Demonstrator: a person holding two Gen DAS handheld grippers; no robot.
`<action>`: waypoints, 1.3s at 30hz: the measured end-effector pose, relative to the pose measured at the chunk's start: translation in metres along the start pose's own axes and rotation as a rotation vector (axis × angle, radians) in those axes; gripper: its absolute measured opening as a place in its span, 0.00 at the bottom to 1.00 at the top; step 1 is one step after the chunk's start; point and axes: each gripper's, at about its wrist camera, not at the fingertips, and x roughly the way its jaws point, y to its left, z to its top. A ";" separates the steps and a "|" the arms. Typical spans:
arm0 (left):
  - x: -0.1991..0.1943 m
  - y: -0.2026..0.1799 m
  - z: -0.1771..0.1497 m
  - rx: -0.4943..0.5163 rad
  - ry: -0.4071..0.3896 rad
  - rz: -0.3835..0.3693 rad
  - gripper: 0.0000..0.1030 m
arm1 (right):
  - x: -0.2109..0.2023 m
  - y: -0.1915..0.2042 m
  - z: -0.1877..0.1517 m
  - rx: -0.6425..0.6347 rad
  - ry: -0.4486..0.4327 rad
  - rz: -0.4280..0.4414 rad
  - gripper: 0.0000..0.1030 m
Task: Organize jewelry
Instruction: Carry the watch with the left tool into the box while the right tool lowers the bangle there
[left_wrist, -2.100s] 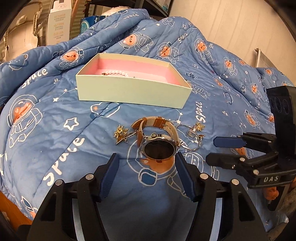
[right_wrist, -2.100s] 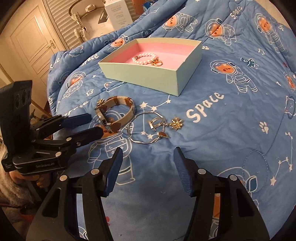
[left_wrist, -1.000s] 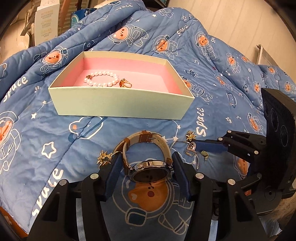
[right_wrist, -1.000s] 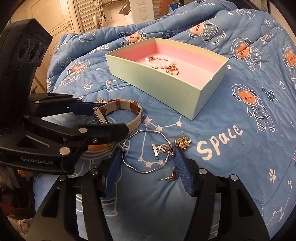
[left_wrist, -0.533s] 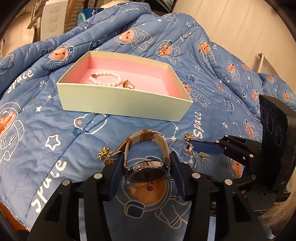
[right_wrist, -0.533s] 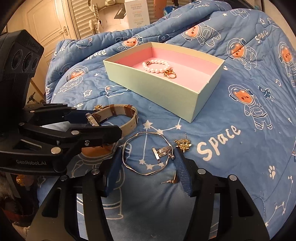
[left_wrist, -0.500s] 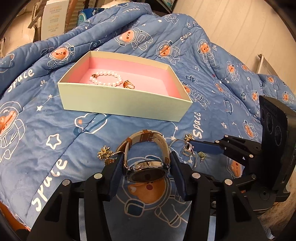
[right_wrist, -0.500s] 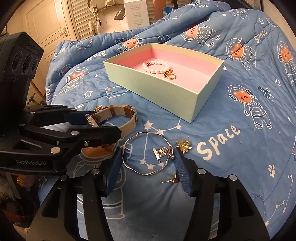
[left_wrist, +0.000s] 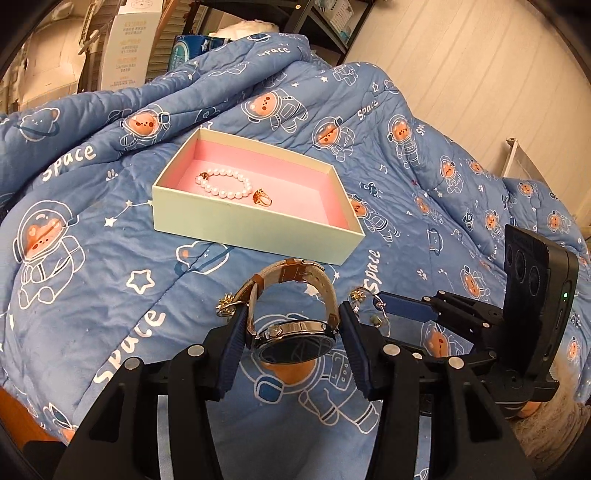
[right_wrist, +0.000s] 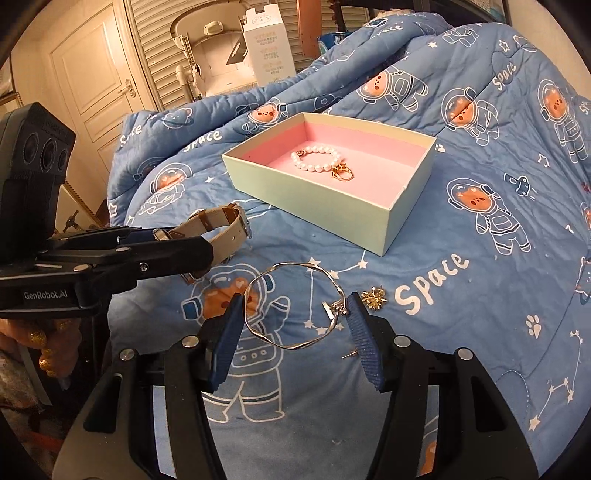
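Note:
My left gripper (left_wrist: 293, 332) is shut on a steel watch (left_wrist: 295, 338) with a beige and brown strap (right_wrist: 221, 225), held just above the blue quilt. The right gripper (right_wrist: 295, 314) is shut on a twisted silver bangle (right_wrist: 291, 306), its pads pressing both sides. Beyond them sits a pale green box (left_wrist: 255, 229) with a pink lining, which holds a pearl bracelet (left_wrist: 225, 184) and a gold ring (left_wrist: 262, 197). On the quilt lie a gold star earring (right_wrist: 373, 298) and a small stud (right_wrist: 351, 354). Another gold earring (left_wrist: 227, 304) lies beside my left finger.
The space-print quilt (left_wrist: 92, 258) bulges up behind the box and drops off at the lower left. A white carton (right_wrist: 267, 48), shutters and a door (right_wrist: 92, 74) stand behind. A hand with glitter nails (right_wrist: 40, 343) holds the left gripper.
Both grippers closed on their pieces and rose: the watch and the bangle have come up off the quilt. The box now looks farther off and lower in view.

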 end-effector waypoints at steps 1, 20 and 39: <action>-0.002 -0.001 0.001 0.001 -0.004 -0.002 0.47 | -0.003 0.000 0.002 0.009 -0.006 0.009 0.55; -0.006 0.009 0.042 0.051 -0.039 0.025 0.47 | -0.012 -0.004 0.053 0.032 -0.055 0.052 0.55; 0.072 0.034 0.121 0.119 0.115 0.072 0.47 | 0.060 -0.055 0.144 0.112 0.062 -0.037 0.55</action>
